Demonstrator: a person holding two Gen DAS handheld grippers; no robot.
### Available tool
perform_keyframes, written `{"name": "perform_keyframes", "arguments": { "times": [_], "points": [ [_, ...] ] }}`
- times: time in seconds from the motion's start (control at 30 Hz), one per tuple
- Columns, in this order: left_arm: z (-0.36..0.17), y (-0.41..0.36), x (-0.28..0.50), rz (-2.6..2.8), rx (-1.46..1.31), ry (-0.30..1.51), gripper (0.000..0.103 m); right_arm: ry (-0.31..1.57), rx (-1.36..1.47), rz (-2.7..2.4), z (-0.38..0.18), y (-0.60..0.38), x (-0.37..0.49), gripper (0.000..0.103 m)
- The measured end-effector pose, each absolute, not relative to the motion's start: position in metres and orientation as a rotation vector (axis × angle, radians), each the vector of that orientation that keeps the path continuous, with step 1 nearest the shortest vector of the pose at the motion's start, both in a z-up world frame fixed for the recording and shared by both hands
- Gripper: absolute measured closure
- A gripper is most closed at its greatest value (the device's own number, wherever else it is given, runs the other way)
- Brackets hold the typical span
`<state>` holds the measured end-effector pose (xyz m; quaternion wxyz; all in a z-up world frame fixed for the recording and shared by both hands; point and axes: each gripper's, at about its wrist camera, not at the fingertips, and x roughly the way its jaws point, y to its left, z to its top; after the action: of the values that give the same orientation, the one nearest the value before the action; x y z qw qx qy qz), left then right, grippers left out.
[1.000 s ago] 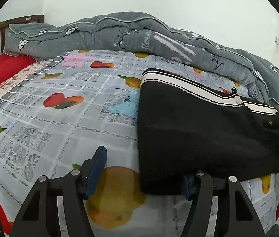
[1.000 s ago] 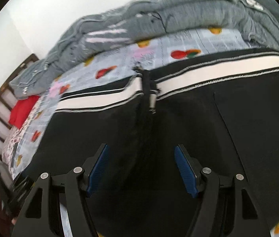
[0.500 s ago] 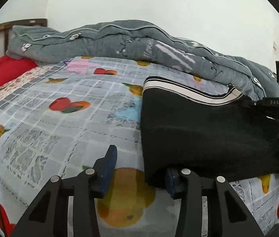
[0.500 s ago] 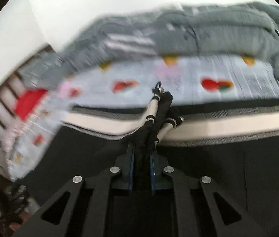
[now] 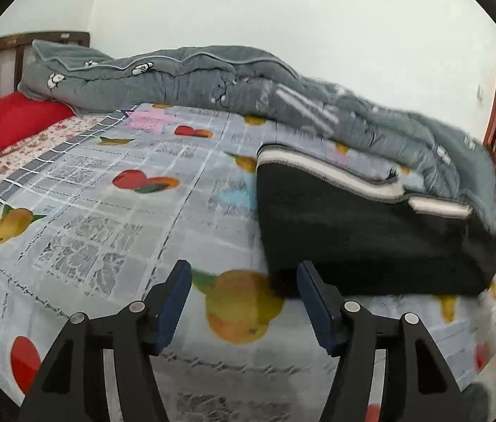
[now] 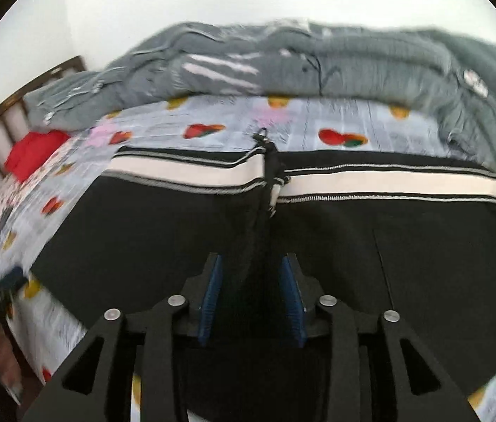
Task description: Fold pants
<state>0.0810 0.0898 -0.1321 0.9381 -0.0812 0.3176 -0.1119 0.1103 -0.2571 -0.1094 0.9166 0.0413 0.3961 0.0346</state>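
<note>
1. Starting at the left: red pillow by the headboard, partly tucked under the grey quilt.
2. Left gripper has just been opening; its fingers stand apart over the fruit-print bed sheet, nothing between them.
3. Black pants lie folded on the bed, right end blurred.
4. Right gripper has just been opening too, fingers spread either side of a raised pants fold, not pinching it.
</note>
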Motion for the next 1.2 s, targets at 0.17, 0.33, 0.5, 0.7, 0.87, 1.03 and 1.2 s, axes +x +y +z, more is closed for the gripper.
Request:
{"name": "perform_keyframes", "arguments": {
  "times": [0.17,0.33,0.5,0.7,0.87,1.03,1.2],
  "points": [
    [-0.112,0.056,0.11,-0.251,-0.136,0.671,0.043,0.851,0.104,0.079,-0.142,-0.256,0.088,0.066],
    [-0.151,0.028,0.138,-0.197,-0.081,0.896,0.042,0.852,0.184,0.085,-0.133,-0.266,0.082,0.065],
    [-0.15,0.031,0.126,-0.215,-0.076,0.874,0.042,0.789,0.174,0.051,-0.114,-0.297,0.048,0.06],
    [-0.141,0.051,0.149,-0.24,-0.236,0.896,0.042,0.711,0.216,-0.21,-0.101,-0.388,0.002,0.042],
    [-0.152,0.052,0.176,-0.287,-0.325,0.937,0.042,0.696,0.377,-0.385,-0.107,-0.469,-0.031,0.04],
    [-0.154,0.048,0.195,-0.335,-0.329,0.955,0.043,0.699,0.493,-0.423,-0.123,-0.51,-0.019,0.04],
    [-0.154,0.034,0.214,-0.355,-0.279,0.988,0.048,0.722,0.582,-0.402,-0.146,-0.533,0.015,0.04]
  ]
}}
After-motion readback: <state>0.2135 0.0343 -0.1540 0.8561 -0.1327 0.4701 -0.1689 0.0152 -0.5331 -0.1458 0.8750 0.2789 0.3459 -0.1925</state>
